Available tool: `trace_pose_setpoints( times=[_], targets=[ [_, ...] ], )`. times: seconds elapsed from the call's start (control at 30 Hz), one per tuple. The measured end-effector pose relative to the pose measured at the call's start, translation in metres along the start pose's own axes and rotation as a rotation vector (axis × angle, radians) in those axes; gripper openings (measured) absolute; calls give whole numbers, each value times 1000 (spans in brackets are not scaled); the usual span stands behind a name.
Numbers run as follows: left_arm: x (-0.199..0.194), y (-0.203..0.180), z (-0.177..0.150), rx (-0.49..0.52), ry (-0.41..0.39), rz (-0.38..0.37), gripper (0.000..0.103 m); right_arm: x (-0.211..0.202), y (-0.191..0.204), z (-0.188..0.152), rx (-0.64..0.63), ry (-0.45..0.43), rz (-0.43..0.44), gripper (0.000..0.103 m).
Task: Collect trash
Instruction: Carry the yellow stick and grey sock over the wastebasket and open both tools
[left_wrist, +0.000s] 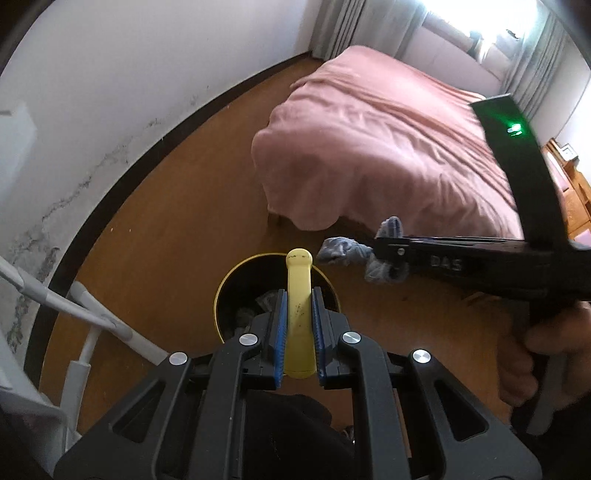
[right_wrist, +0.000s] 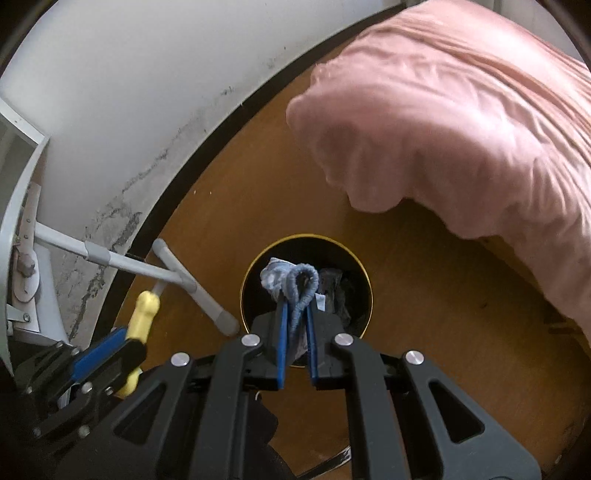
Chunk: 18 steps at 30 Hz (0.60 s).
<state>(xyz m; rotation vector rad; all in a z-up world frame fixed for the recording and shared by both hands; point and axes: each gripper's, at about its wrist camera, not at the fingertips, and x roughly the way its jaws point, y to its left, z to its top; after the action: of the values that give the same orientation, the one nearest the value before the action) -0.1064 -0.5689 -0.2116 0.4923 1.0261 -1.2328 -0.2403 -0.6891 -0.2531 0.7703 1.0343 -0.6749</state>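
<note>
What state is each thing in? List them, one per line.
Left gripper: shut on the yellow handle, above the bin.
Right gripper: shut on the blue-grey cloth, above the bin.
Trash bin: upright, open-topped, some trash already inside.
Bed cover: spread over the bed, rumpled, hanging at the corner.

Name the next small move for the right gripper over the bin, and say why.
Probably open the right gripper: it is shut on the blue cloth, which hangs over the open black bin that already holds trash.
</note>
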Motion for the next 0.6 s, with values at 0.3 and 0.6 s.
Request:
trace_pose_setpoints(
  times=[0.3, 0.6],
  targets=[
    [7, 9, -3, -17, 27, -3, 12, 4, 3, 1, -5, 2, 7, 10],
    [13, 9, 3, -26, 44, -1, 12, -3, 3, 4, 10, -35, 30, 59]
  ],
)
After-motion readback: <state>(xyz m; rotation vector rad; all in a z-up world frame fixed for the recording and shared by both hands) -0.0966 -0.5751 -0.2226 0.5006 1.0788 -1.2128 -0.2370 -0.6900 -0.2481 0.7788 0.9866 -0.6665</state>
